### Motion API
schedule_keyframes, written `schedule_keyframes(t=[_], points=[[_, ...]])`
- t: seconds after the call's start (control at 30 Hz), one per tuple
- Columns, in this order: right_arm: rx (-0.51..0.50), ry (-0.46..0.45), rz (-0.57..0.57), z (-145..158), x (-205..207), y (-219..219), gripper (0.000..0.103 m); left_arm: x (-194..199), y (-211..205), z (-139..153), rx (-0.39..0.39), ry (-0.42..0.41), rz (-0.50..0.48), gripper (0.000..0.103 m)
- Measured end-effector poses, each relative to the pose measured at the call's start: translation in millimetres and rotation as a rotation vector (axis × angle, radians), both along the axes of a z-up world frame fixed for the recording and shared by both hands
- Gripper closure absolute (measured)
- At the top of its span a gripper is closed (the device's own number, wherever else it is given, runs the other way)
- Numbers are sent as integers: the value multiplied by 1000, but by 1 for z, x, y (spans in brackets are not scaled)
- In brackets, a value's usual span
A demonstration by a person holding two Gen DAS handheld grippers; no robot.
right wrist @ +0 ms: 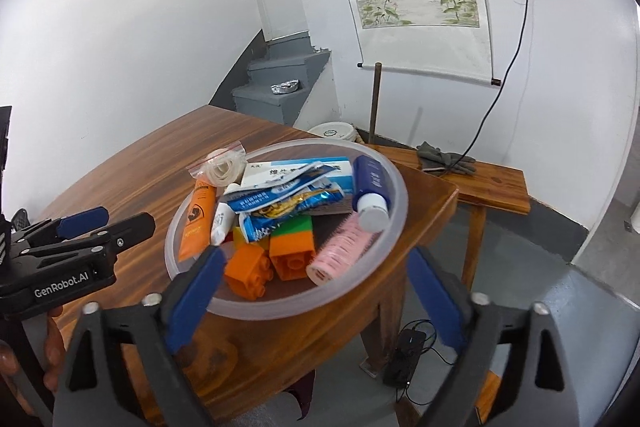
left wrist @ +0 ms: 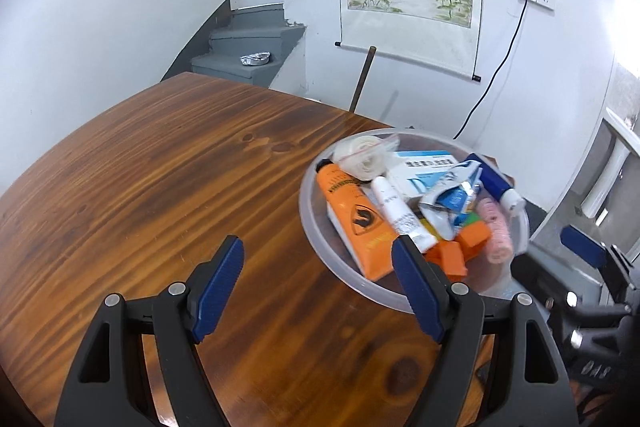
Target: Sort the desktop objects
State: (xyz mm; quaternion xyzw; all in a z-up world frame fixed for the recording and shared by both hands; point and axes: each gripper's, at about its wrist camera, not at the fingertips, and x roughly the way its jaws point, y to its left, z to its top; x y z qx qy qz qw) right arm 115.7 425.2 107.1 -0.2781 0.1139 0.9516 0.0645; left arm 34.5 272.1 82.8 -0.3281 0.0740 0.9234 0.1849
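You had a dark-grained wooden table (left wrist: pixel 168 167) in front of you, and 1 clear plastic bowl (right wrist: pixel 394 223) sat directly on it near its right corner; the rest of the top showed only wood grain. Beside that corner stood a lower wooden bench (right wrist: pixel 496 187), with a grey glove (right wrist: pixel 444 159) lying on it

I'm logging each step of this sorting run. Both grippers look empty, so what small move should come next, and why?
Probably lower the open right gripper onto the orange block at the bowl's near edge: it lies uppermost, uncovered, closest to the fingers, while the left gripper hovers open over bare table.
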Motion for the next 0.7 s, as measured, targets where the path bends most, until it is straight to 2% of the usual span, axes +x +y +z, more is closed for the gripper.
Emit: schedule_keyframes(t=[0.13, 0.27, 0.5, 0.7], points=[[53, -6, -31, 0, 10, -1, 0, 8, 2, 2, 13, 8, 13, 20], [98, -30, -54, -2, 16, -4, 0, 16, 3, 6, -5, 41, 43, 20], [89, -54, -48, -4, 20, -6, 0, 30, 4, 14, -73, 131, 126, 15], [73, -49, -46, -4, 26, -2, 0, 38, 16, 18, -67, 118, 67, 15]])
